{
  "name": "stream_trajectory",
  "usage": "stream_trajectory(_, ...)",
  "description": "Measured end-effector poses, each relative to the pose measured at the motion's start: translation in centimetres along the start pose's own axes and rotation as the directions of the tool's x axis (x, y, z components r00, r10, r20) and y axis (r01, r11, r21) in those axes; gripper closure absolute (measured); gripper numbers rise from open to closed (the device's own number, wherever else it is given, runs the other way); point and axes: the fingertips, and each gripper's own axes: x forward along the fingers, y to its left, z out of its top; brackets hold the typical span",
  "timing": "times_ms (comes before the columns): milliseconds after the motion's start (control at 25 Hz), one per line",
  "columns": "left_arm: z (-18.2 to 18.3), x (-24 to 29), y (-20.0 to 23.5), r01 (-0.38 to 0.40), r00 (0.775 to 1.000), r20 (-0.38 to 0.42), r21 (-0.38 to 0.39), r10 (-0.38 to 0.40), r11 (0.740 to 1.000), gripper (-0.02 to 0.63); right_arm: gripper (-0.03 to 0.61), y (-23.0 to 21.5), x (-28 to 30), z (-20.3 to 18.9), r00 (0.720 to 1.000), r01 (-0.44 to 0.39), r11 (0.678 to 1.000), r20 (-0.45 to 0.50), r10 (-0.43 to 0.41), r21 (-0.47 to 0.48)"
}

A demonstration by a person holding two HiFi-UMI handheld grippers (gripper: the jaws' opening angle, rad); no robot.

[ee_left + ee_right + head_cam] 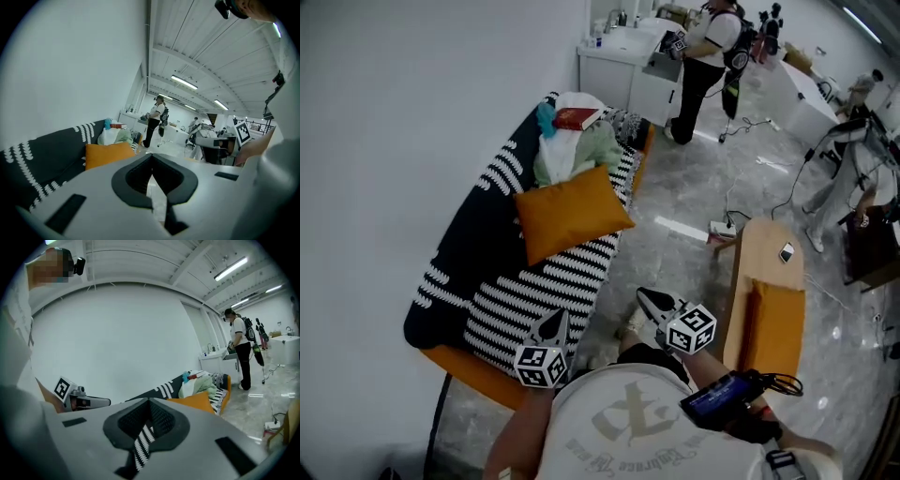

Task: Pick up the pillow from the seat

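orange pillow [572, 212] on striped seat [525, 292], well ahead of left gripper [551, 325] and right gripper [652, 302], jaws closed, empty

Centre left in the left claw view, the left claw [151, 161] hides the lower edge of the orange pillow [108, 153]. Lower left in the head view, it covers the near end of the sofa [478, 234]. The red item [577, 118] atop the clothes pile [581, 155] is too small to identify.

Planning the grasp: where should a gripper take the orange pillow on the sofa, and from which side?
Probably its floor-side corner, approached from the open front of the sofa: the orange pillow leans against the clothes pile, leaving that corner free.
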Motion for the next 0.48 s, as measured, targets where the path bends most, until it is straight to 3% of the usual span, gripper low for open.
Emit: stream_trajectory(480,0.5,2.2,-1.1,0.042,0.999,-0.006,0.035,-0.042,0.998,0.604,0.566,-2.3,-0.8,0.1,0.999,0.050,0.999,0.012,-0.050,-0.004)
